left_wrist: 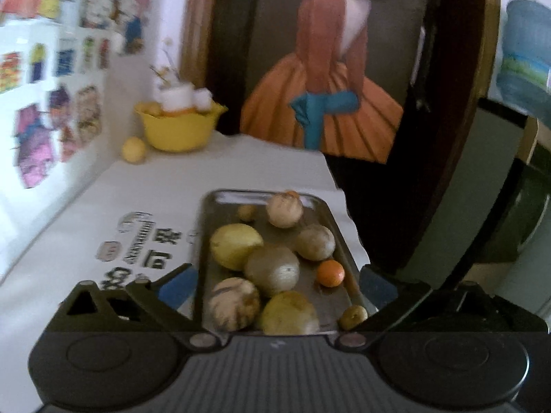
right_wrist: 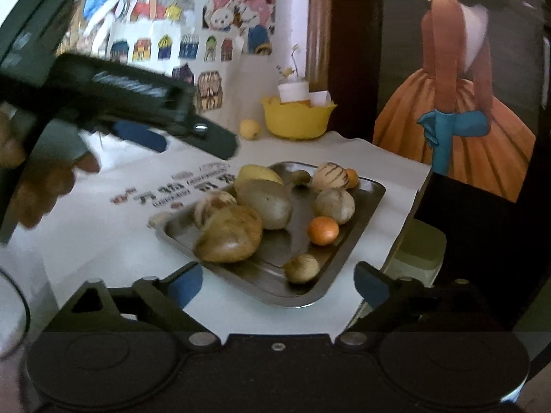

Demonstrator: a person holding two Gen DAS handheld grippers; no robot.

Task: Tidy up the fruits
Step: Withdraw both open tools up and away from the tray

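Both grippers stand wide and empty: left gripper (left_wrist: 275, 285) has nothing between its blue pads, right gripper (right_wrist: 279, 282) likewise. Tray (right_wrist: 365, 206) sits on the white surface (right_wrist: 103, 241), at the right edge, and fills the lower centre of both wrist views. Judgement: fruit already gathered on tray; step in hand reads as choosing the next piece or finishing. Loose lemon (left_wrist: 133, 149) lies at 11 o'clock from tray, just beside yellow bowl (left_wrist: 179, 130) at the far wall; likely the next pick. To do it well: approach from above with jaws wide, centre the lemon between the pads and close gently, since round fruit rolls. Keep the other gripper clear of the path; in the right wrist view the left gripper (right_wrist: 193, 127) hangs over the surface at 10 o'clock from tray. Set down in the bare patch of tray near the orange fruit (right_wrist: 323, 230), low, so neighbours are not knocked over the rim. Counts, left wrist view: tray 1; fruit on tray 9: pale round 4, yellow 2, orange 1, small brownish 2. One more orange bit shows behind the far pale fruit; cannot tell if separate. Loose lemon 1. Bowl 1, contents blurred, not counted. Grippers 2.
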